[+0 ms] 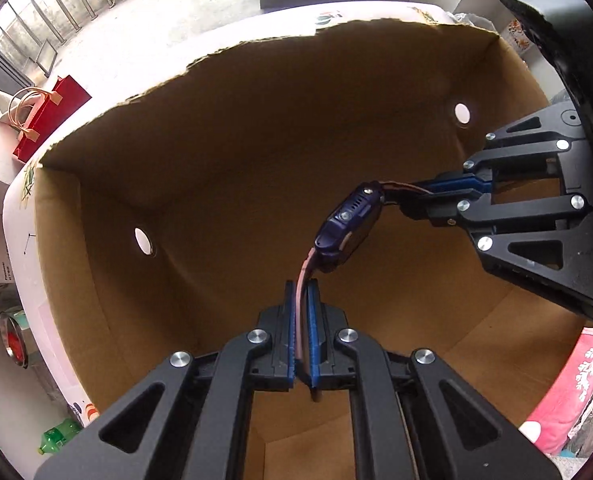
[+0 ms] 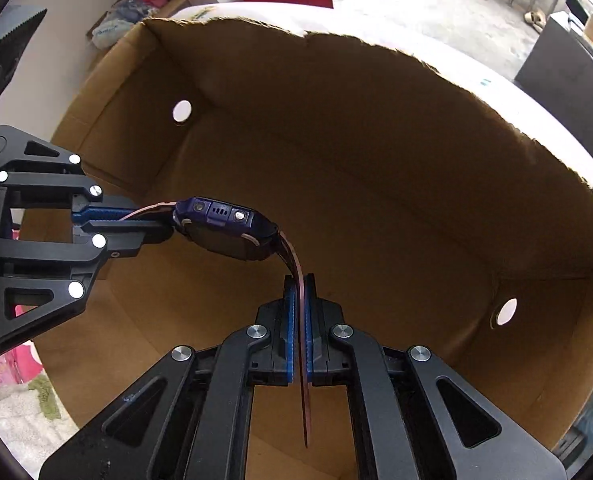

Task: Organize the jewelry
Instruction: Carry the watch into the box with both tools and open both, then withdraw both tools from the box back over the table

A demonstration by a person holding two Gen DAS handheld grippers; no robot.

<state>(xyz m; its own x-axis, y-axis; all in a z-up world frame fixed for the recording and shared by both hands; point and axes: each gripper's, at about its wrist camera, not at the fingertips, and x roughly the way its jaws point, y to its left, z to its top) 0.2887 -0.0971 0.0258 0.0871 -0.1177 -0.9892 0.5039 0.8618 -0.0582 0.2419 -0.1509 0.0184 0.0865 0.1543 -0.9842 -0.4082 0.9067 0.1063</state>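
Note:
A purple smartwatch [image 1: 348, 228] with pink straps hangs stretched between my two grippers above an open cardboard box [image 1: 256, 140]. In the left wrist view my left gripper [image 1: 301, 284] is shut on one pink strap, which runs up between its blue pads. My right gripper [image 1: 412, 194] comes in from the right, shut on the other strap. In the right wrist view the watch [image 2: 224, 232] lies on its side, my right gripper [image 2: 300, 280] clamps a strap whose loose end passes down between the fingers, and my left gripper [image 2: 164, 220] holds the far strap. The box [image 2: 376, 140] interior looks bare.
The box has torn top edges and round holes in its walls, and stands on a white table [image 1: 136, 52]. A red paper bag [image 1: 52, 116] sits beyond the table, a green bottle [image 1: 58, 438] lies on the floor, and pink fabric [image 1: 568, 392] is at the lower right.

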